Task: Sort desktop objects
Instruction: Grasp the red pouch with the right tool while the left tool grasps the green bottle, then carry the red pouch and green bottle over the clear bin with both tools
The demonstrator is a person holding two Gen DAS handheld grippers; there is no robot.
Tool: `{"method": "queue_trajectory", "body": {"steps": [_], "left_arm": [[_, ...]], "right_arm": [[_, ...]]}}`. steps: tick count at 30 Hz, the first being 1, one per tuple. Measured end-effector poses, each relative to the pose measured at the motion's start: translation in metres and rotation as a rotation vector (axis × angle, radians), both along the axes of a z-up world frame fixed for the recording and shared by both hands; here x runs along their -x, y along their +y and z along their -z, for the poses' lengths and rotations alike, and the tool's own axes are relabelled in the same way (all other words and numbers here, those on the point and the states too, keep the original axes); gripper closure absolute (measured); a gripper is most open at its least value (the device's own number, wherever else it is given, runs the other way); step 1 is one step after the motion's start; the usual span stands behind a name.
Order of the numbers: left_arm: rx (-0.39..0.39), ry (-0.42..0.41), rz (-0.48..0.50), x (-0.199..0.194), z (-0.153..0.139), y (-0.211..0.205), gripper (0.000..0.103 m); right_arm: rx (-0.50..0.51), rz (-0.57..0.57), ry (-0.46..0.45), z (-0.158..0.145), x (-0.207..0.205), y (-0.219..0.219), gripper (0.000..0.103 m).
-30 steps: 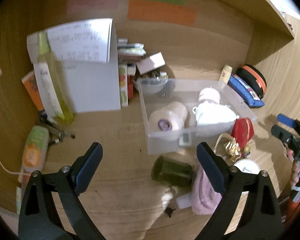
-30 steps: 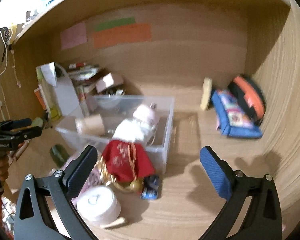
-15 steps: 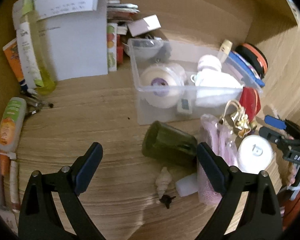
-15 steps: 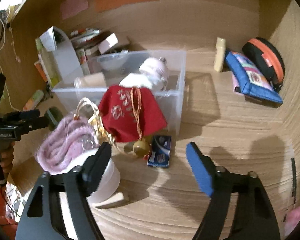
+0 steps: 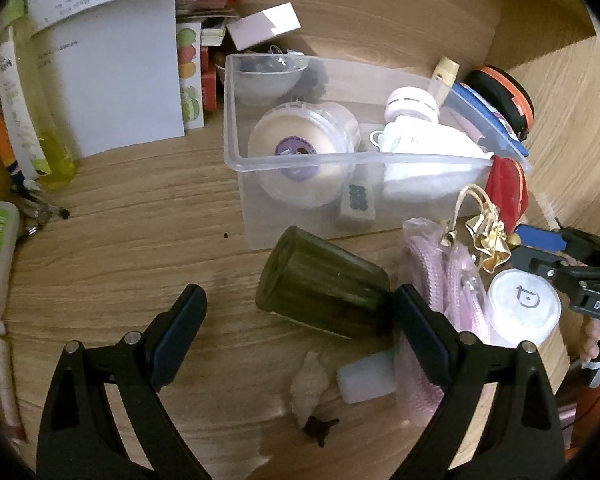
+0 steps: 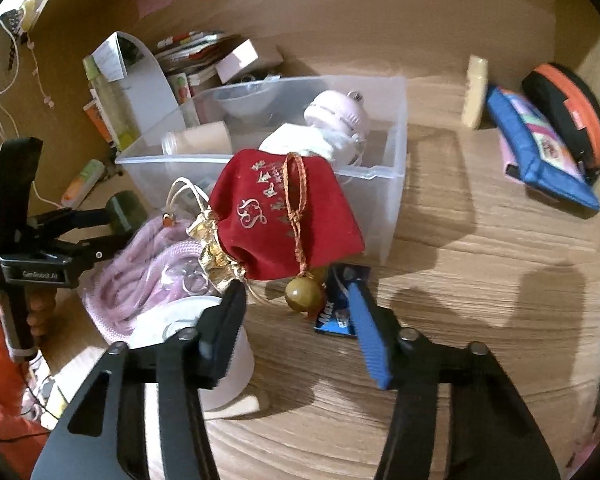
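Note:
A dark green glass cup (image 5: pixel 324 284) lies on its side on the desk in front of the clear plastic bin (image 5: pixel 236 152). My left gripper (image 5: pixel 298 320) is open just below it, its right finger beside the cup's base. In the right wrist view a red pouch (image 6: pixel 284 216) leans on the bin (image 6: pixel 396 128), its brown bead (image 6: pixel 302 294) hanging beside a blue packet (image 6: pixel 336 308). My right gripper (image 6: pixel 296 312) is closing, with the bead and packet between its jaws and the pads touching neither. A pink cord bundle (image 6: pixel 140 264) and white jar (image 6: pixel 172 320) lie left of it.
The bin holds a tape roll (image 5: pixel 300 148), a small bowl (image 5: pixel 264 80) and white items. A shell (image 5: pixel 310 380), a white block (image 5: pixel 366 376) and a black clip (image 5: pixel 320 426) lie near my left gripper. Papers and bottles (image 5: pixel 44 120) stand left; a blue pouch (image 6: pixel 540 152) and orange case (image 6: pixel 572 112) lie right.
Both grippers have sunk toward the desk and tilted down, so the objects loom larger. The right gripper's jaws have narrowed a lot. The left jaws kept their width.

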State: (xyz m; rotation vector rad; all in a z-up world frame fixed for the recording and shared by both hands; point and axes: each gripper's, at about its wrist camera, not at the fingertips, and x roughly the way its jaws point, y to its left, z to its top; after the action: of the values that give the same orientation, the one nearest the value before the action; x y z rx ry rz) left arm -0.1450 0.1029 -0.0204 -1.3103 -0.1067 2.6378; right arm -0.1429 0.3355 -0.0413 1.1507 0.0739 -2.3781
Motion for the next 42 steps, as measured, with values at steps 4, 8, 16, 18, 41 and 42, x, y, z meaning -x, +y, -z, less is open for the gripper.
{"method": "queue_trajectory", "body": {"steps": [4,8,16,18,41,42], "left_arm": [[-0.022,0.005,0.010,0.004,0.000,0.001,0.012],[-0.059,0.002,0.029,0.009,0.000,0.001,0.024],[-0.095,0.028,0.020,0.011,-0.002,-0.002,0.038],[-0.090,0.041,0.009,0.010,-0.004,-0.003,0.039],[-0.155,0.195,-0.084,-0.014,-0.050,-0.033,0.039],[-0.158,0.202,-0.086,-0.014,-0.053,-0.033,0.039]], "right_arm": [[-0.007,-0.001,-0.039,0.007,0.008,-0.001,0.081],[0.003,0.008,-0.044,0.010,0.009,0.001,0.085],[0.033,0.021,0.011,-0.007,-0.001,0.010,0.085],[0.050,0.024,0.026,-0.015,-0.003,0.013,0.085],[0.098,0.041,0.198,-0.085,-0.018,0.018,0.085],[0.100,0.041,0.202,-0.086,-0.017,0.018,0.085]]}}
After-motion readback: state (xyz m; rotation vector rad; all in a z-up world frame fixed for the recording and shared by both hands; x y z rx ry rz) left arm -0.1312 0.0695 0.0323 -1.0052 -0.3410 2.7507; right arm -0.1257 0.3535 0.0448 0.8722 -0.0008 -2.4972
